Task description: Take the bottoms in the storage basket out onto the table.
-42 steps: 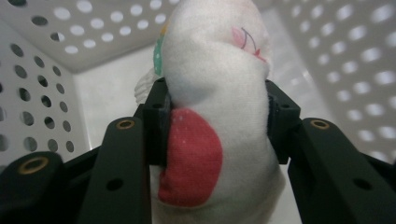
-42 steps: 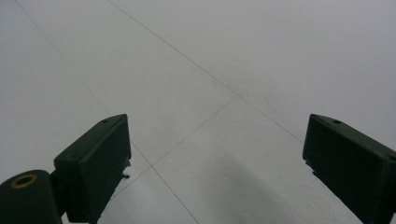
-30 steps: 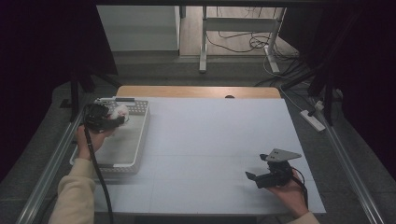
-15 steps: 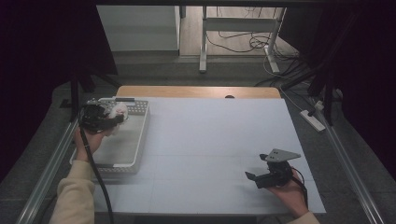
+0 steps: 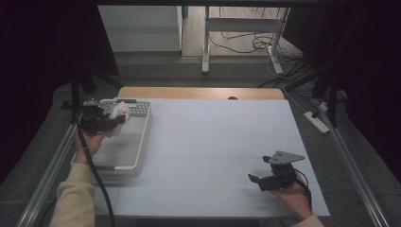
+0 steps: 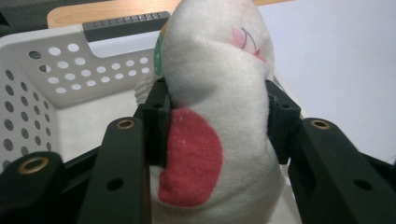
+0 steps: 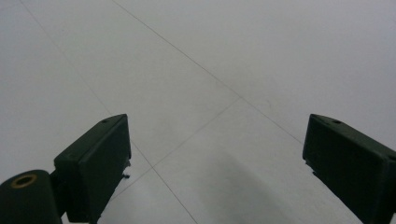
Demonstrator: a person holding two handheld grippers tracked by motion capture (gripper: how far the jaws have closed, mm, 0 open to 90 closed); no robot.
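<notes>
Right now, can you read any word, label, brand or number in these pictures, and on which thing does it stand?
None can be read.
The plush toy in the left gripper bears only a red patch and small pink and green marks, no letters.
The white basket shows no label.

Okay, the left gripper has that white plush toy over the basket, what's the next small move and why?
Probably lower it a little and open the jaws. The left gripper is clamped on the white plush toy above the white perforated basket, whose bare floor lies just beneath.
</notes>
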